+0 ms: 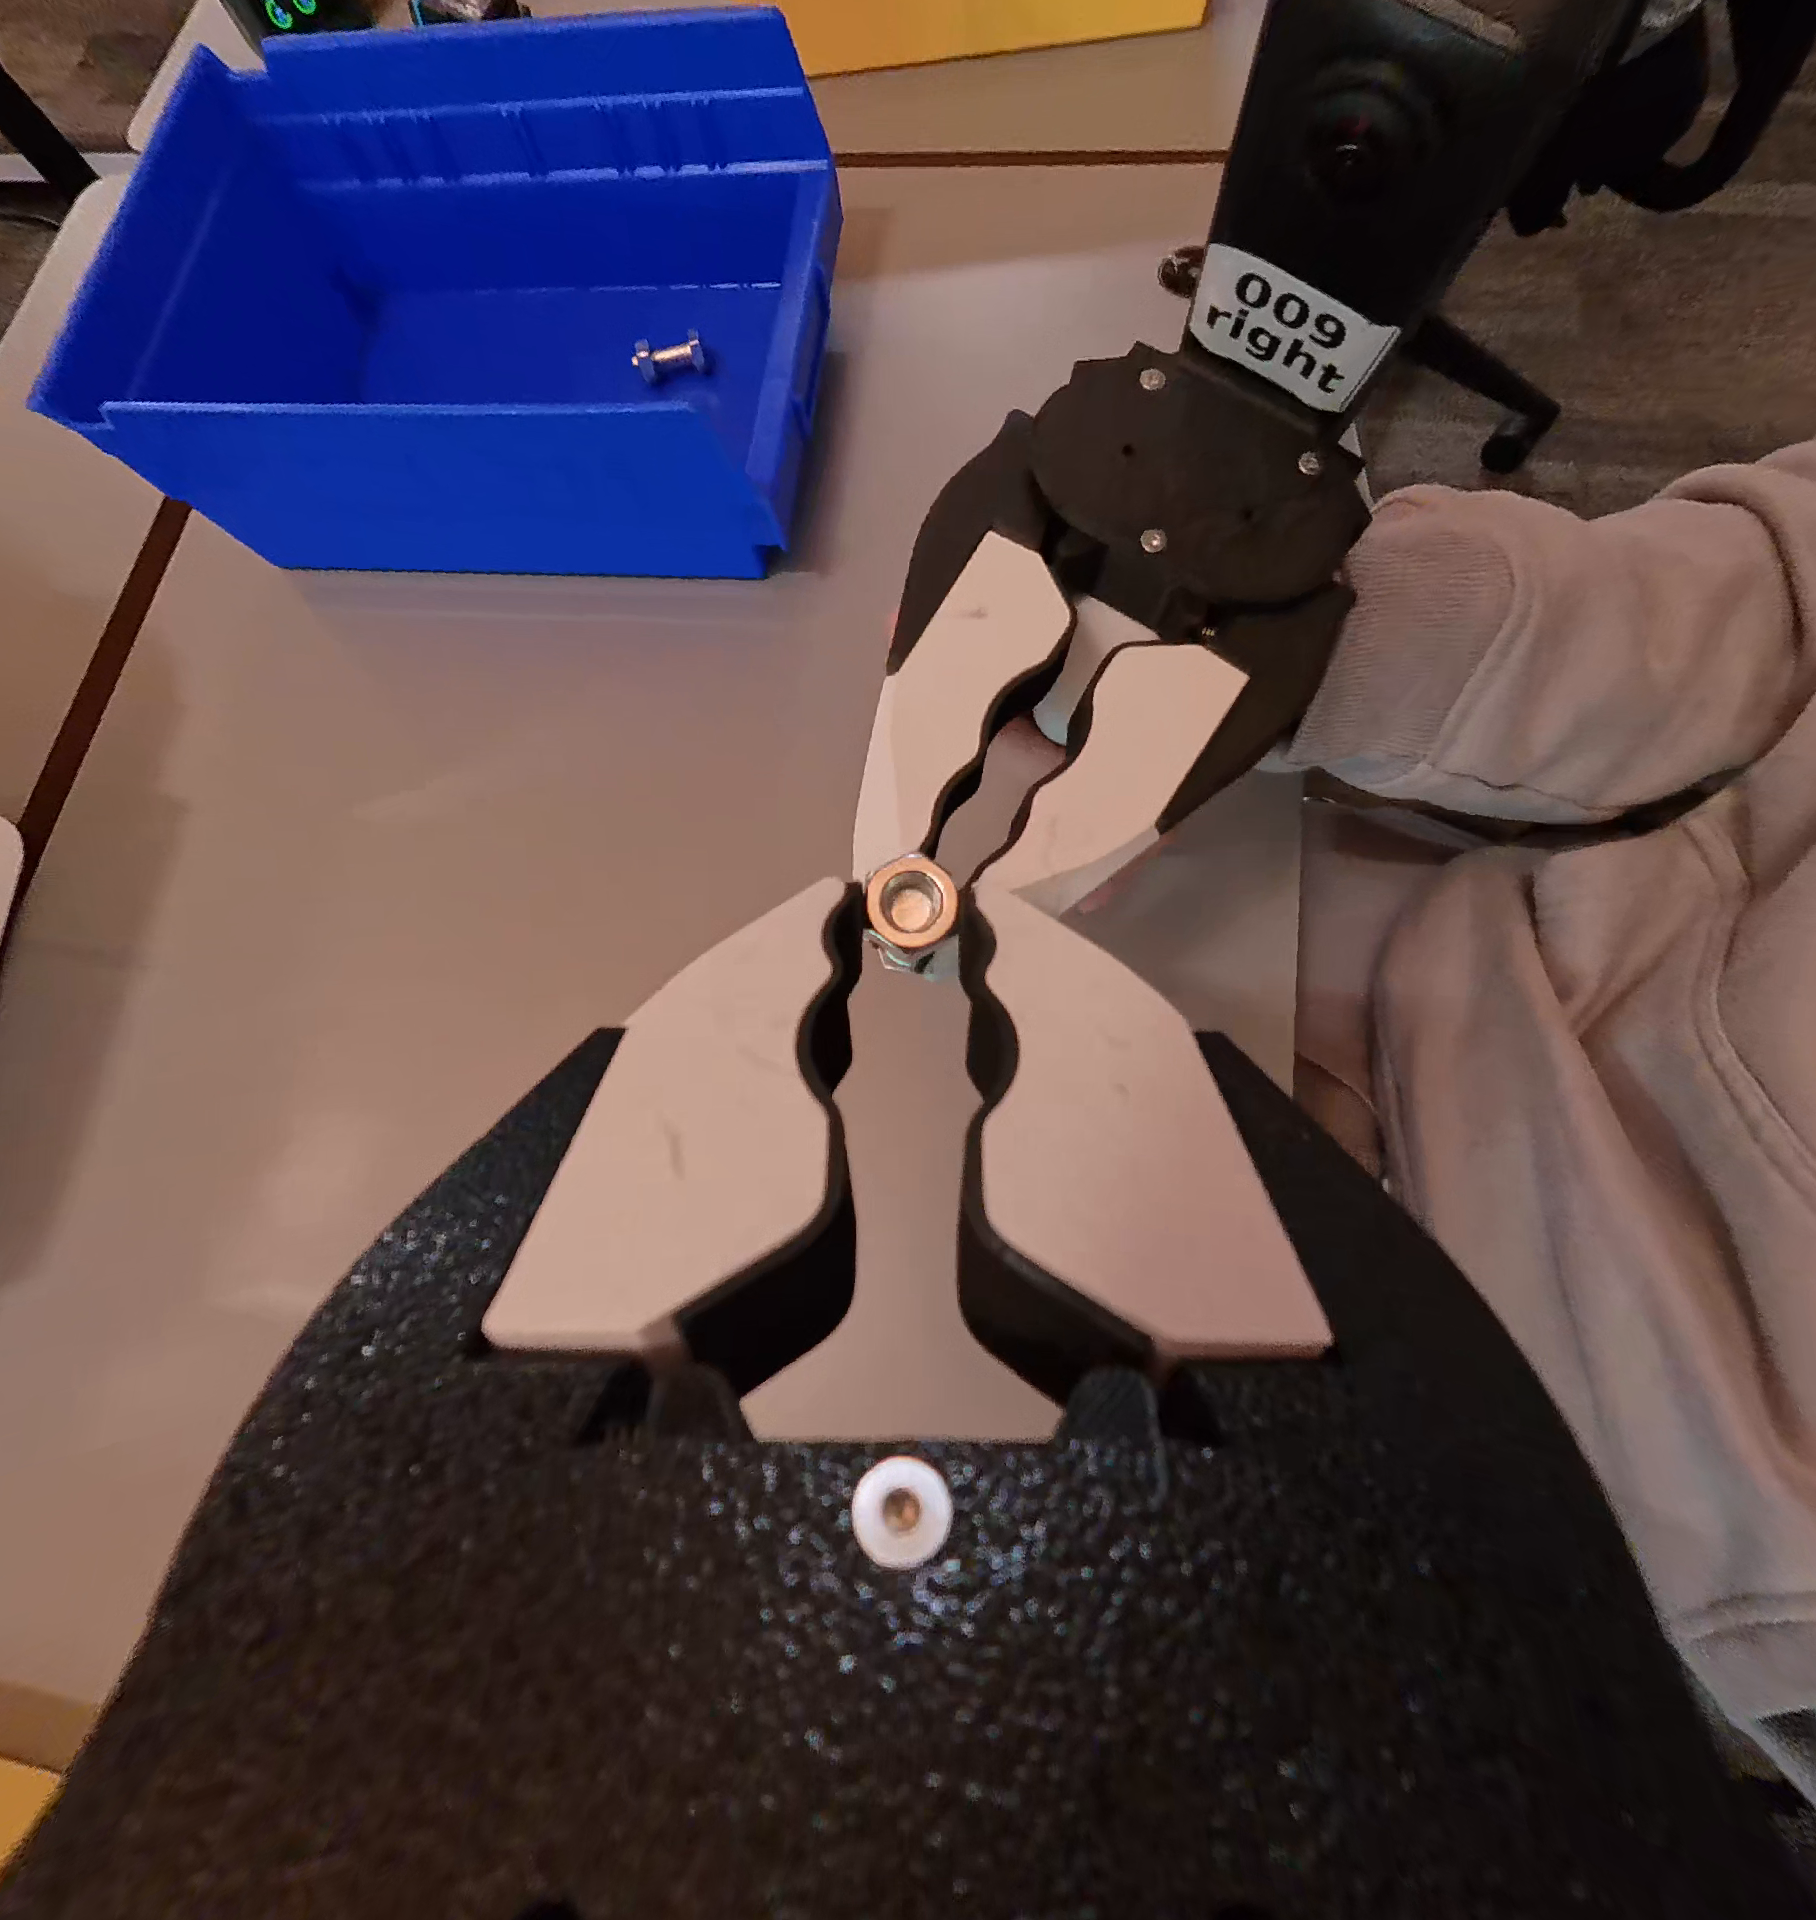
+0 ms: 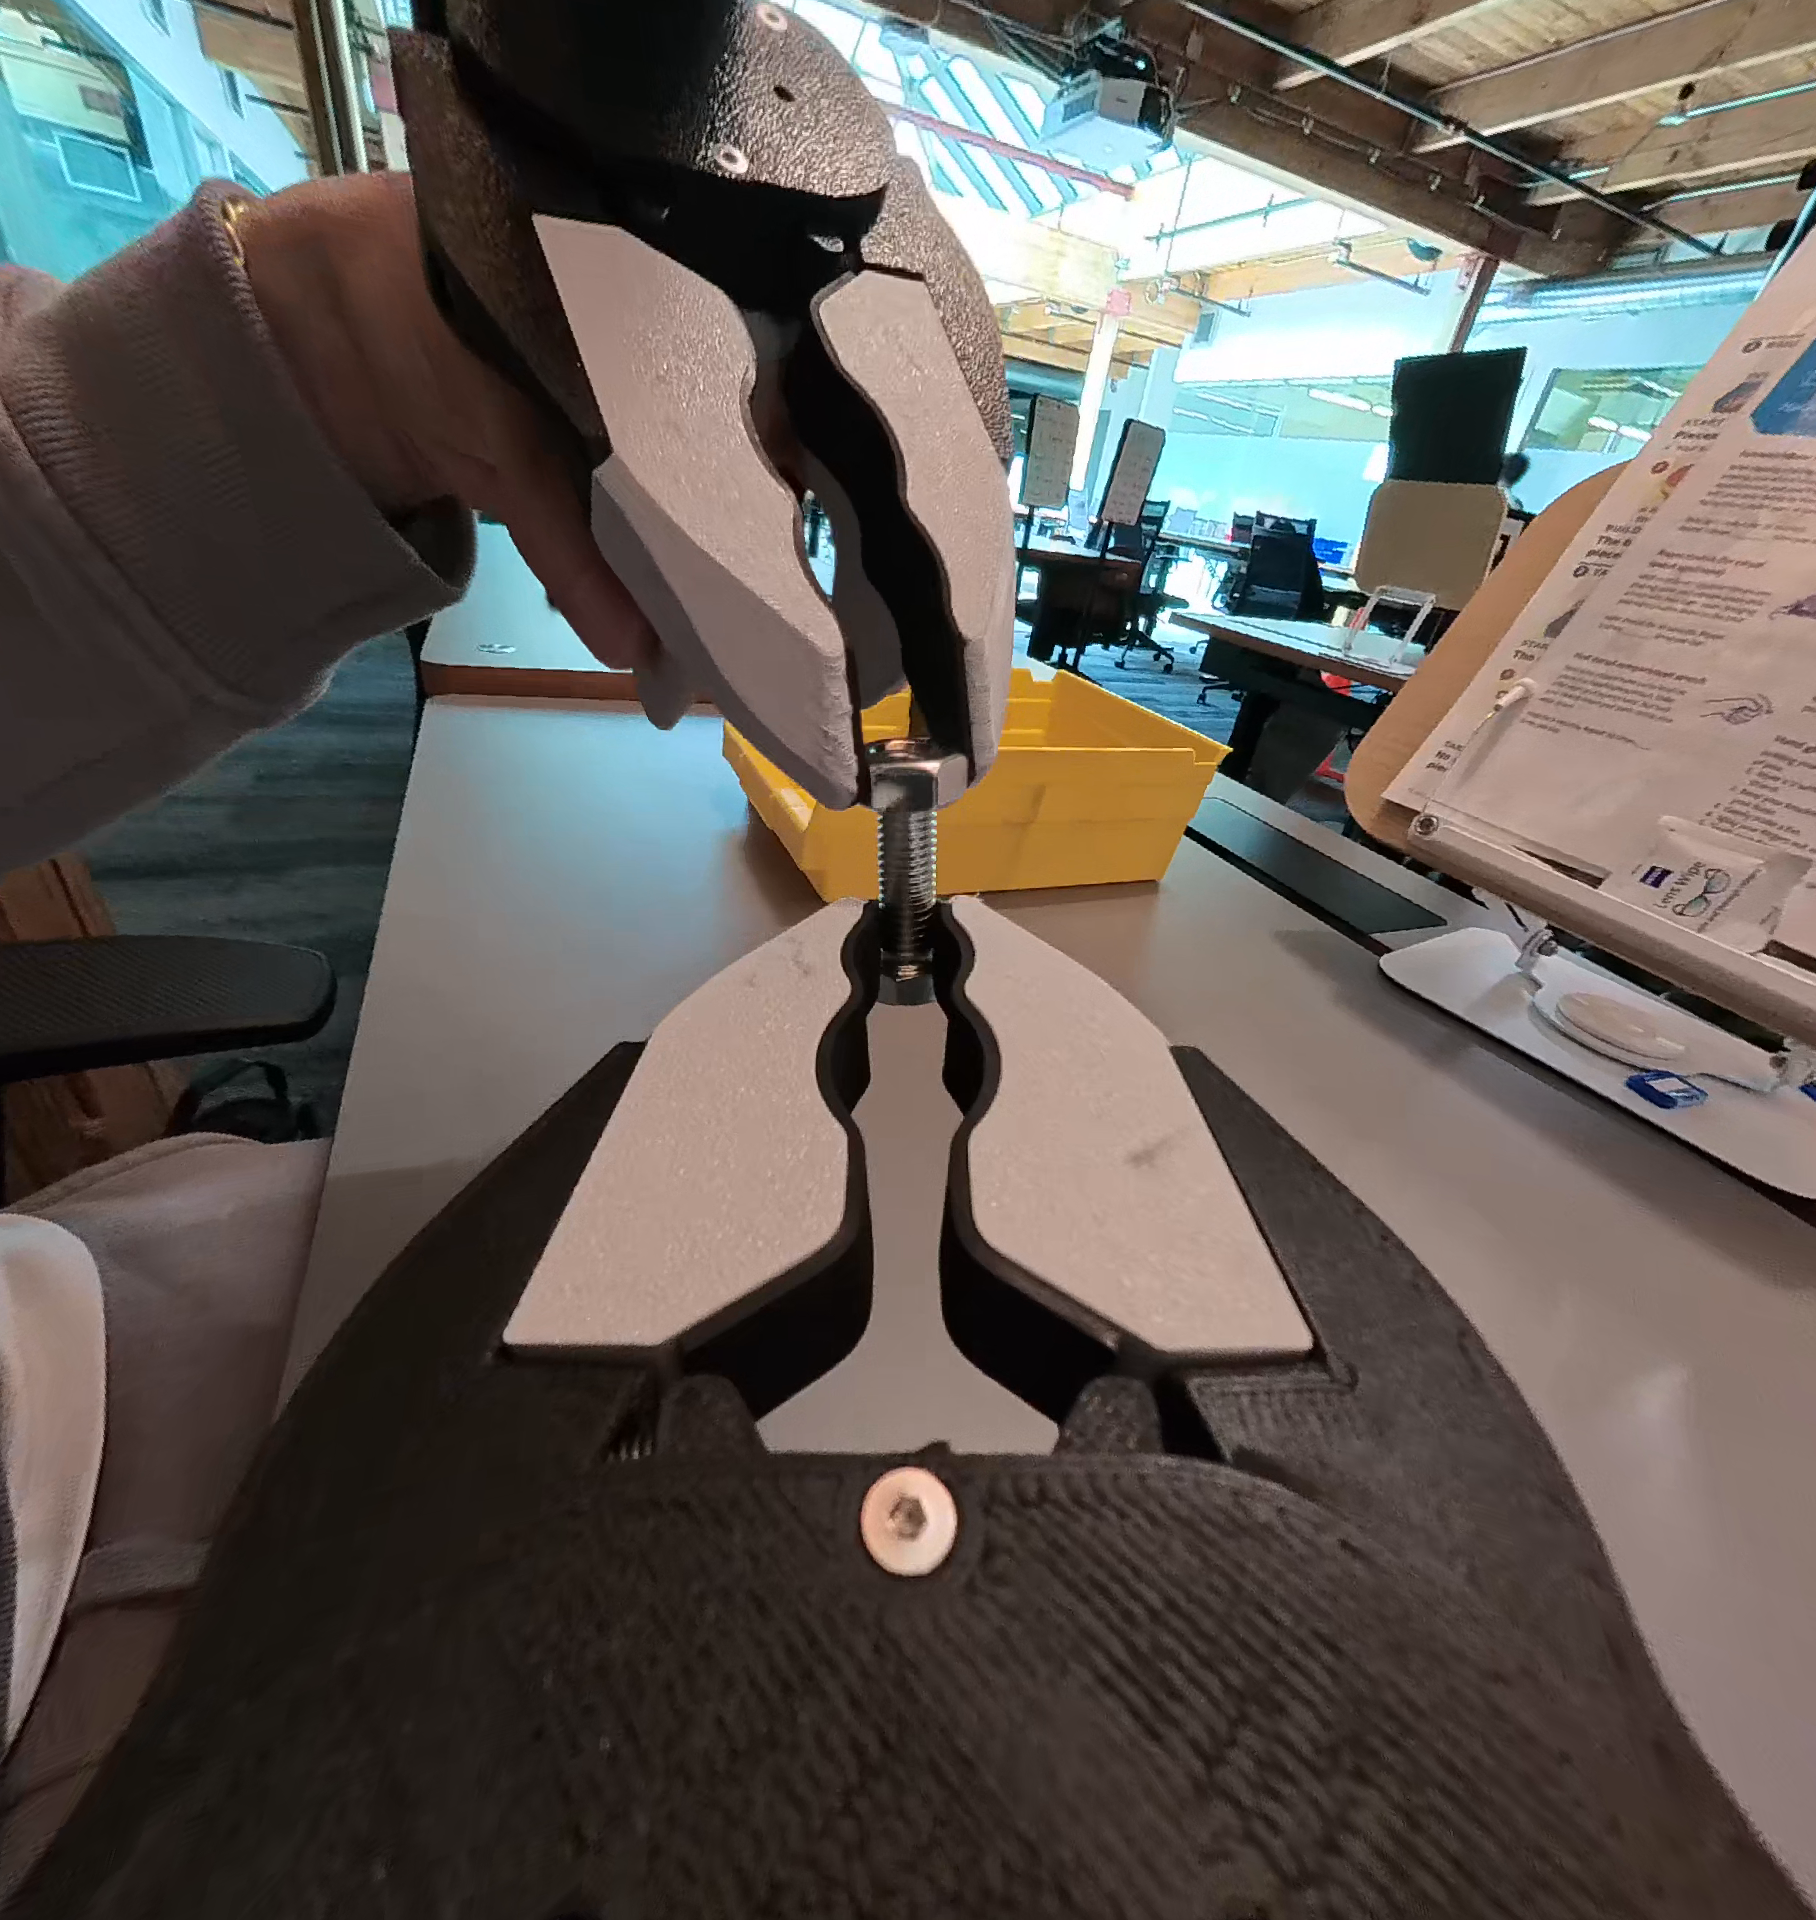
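Blue bin [image 1: 447, 312]: on the table [image 1: 468, 779], up and left of the bolt in the left wrist view. One small silver fastener [image 1: 670, 358] lies on its floor.

Left gripper [image 2: 909, 774]: comes down on the bolt from above. Fingers [image 2: 758, 665] narrow, clamped on the hex head, one on each side. A sleeved hand [image 2: 530, 499] carries it.

Bolt [image 2: 906, 852]: silver, threaded, held between the two grippers and clear of the table. Long axis runs upright in the right wrist view, head on top. It lies roughly in line with the left fingers, so the left camera sees only the round head end [image 1: 909, 899].

Nut [image 2: 904, 977]: dark, on the bottom end of the thread, directly below the head.

Right gripper [image 2: 904, 940]: meets the bolt at its lower end, opposite the left gripper. Fingers [image 2: 1049, 1039] narrow, closed around the nut in the first notch behind the tips.

Yellow bin [image 2: 1070, 821]: behind the bolt, slightly right.

Paper stand [image 2: 1662, 644]: far right of the bolt, at the table edge.
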Demonstrator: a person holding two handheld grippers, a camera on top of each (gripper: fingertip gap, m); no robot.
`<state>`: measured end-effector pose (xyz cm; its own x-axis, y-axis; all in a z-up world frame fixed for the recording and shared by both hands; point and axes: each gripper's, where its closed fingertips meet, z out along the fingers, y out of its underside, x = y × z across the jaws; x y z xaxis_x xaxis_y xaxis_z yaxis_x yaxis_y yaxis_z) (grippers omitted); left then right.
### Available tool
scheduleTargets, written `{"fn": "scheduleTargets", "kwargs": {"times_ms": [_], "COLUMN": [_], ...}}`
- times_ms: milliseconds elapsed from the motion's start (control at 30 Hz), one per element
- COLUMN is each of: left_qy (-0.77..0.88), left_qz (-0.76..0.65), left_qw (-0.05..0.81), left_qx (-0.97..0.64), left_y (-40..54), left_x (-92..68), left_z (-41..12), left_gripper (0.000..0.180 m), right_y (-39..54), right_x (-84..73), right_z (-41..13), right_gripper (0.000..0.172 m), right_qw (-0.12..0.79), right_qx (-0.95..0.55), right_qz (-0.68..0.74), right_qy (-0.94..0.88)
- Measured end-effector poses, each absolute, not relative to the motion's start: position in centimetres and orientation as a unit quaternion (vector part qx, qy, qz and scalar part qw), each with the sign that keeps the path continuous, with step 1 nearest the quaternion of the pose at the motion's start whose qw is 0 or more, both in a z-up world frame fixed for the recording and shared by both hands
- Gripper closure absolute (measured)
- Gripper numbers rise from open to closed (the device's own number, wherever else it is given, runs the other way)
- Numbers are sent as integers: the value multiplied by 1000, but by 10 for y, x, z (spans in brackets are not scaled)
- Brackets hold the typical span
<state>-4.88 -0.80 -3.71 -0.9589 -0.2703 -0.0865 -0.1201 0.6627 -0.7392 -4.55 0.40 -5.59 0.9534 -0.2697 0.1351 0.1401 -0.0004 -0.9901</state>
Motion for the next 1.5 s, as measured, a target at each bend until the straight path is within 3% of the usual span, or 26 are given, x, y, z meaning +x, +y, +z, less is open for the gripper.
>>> {"fn": "scheduleTargets", "kwargs": {"times_ms": [667, 1133, 1500], "left_qy": [947, 922, 957], "left_qz": [-291, -365, -261], "left_qw": [62, 68, 60], "left_qx": [-119, -109, -113], "left_y": [4, -6, 7], "left_x": [-49, -46, -51], "left_z": [-55, -47, -60], "left_gripper": [164, 164, 164], "right_y": [12, 6, 14], "right_x": [-45, -43, -44], "right_z": [-73, -65, -79], "right_gripper": [162, 163, 163], "right_qw": [669, 709, 653], "right_qx": [-725, -694, -738], "right_qz": [-160, -108, -169], "right_qy": [35, 61, 29]}}
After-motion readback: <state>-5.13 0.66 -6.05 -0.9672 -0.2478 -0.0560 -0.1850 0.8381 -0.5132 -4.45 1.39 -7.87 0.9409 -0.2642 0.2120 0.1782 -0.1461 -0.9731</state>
